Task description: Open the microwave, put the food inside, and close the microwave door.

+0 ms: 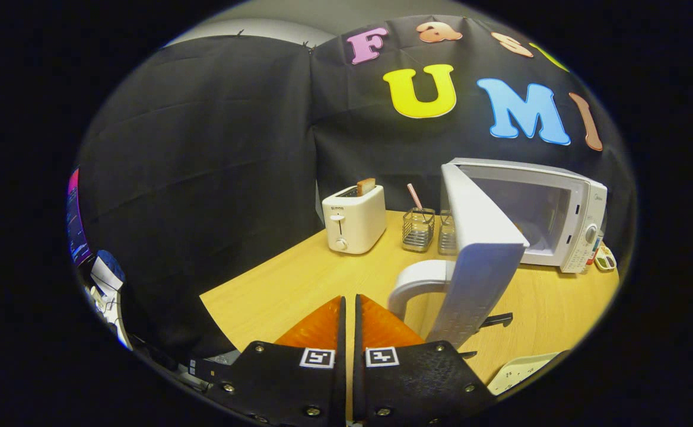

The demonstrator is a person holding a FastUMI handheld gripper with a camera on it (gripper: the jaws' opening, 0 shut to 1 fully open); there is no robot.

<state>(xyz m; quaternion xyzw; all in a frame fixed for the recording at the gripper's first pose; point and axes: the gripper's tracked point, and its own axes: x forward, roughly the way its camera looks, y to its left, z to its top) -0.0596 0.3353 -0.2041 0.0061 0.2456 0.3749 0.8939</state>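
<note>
Toaster [353,218]: cream plastic box with rounded corners, a slice of toast standing up from its slot; well beyond the claw and left of the door.
Wire holders [419,229]: two small metal-mesh cups between toaster and microwave, a pink stick leaning out of one.
Claw [349,320]: orange ribbed fingers [317,327] pressed together, a thin slit between them, nothing held.
Door [478,255]: white, swung wide, its edge pointing toward the claw; curved handle [413,283] just ahead-right of the fingertips.
Microwave [551,213]: glossy white, cavity open and facing the claw's right.
Food: I cannot tell where it is; possibly the pale tray [521,370] on the wooden surface [299,279].
</note>
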